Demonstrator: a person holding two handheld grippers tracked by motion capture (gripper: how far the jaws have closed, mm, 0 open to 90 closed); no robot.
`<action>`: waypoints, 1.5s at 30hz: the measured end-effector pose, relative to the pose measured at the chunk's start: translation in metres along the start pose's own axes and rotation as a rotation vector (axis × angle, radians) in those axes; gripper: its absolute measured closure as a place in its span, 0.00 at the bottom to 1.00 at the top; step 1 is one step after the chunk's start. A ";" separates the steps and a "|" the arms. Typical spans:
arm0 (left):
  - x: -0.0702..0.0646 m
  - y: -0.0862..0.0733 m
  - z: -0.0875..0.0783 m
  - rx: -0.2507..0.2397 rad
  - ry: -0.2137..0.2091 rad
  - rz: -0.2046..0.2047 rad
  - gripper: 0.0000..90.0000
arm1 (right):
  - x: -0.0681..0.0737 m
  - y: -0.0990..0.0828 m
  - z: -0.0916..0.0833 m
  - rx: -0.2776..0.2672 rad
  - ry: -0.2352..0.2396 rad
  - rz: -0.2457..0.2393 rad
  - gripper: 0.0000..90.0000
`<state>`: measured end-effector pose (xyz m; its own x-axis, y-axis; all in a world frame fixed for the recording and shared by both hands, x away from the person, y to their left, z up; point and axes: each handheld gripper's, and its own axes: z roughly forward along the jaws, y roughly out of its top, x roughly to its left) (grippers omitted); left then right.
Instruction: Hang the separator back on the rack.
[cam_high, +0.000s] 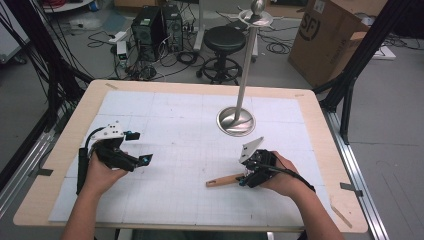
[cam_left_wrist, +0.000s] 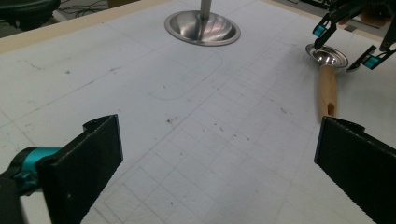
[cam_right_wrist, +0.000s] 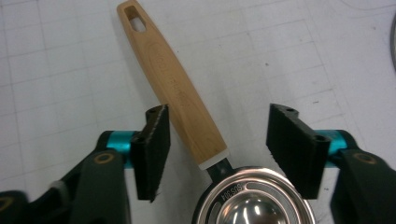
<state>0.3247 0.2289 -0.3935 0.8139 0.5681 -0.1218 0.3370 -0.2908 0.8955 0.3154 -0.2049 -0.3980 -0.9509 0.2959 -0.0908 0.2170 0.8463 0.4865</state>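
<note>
A scoop with a pale wooden handle (cam_right_wrist: 177, 88) and a round steel bowl (cam_right_wrist: 250, 205) lies flat on the white gridded mat (cam_high: 175, 150), right of centre, its handle (cam_high: 225, 180) pointing left. My right gripper (cam_right_wrist: 217, 149) points down over it, jaws either side of the handle where it meets the bowl. The handle runs close by one pad (cam_right_wrist: 152, 149); the other pad (cam_right_wrist: 289, 149) stands clear of it. The left gripper view shows this gripper (cam_left_wrist: 345, 46) straddling the bowl (cam_left_wrist: 329, 56). My left gripper (cam_high: 139, 147) rests at the mat's left, jaws wide, nothing between them.
A steel stand with a dished round base (cam_high: 235, 121) and a tall pole (cam_high: 248, 60) rises at the mat's back right. The wooden table rim (cam_high: 65, 145) frames the mat. Beyond the table stand a stool (cam_high: 224, 40), computer cases (cam_high: 155, 25) and a cardboard box (cam_high: 330, 35).
</note>
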 end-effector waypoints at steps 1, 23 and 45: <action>0.000 0.000 0.000 -0.001 0.000 0.000 0.02 | -0.001 0.000 0.001 0.000 0.003 0.001 0.47; -0.001 -0.001 0.004 0.017 -0.009 0.002 0.02 | -0.001 0.000 0.020 0.144 0.060 -0.066 0.58; -0.002 -0.001 0.005 0.022 -0.022 0.006 0.02 | -0.006 0.005 0.021 0.193 0.104 -0.061 0.68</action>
<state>0.3255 0.2244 -0.3967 0.8258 0.5497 -0.1264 0.3427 -0.3110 0.8865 0.3270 -0.1935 -0.4136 -0.9789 0.2034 -0.0202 0.1875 0.9330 0.3070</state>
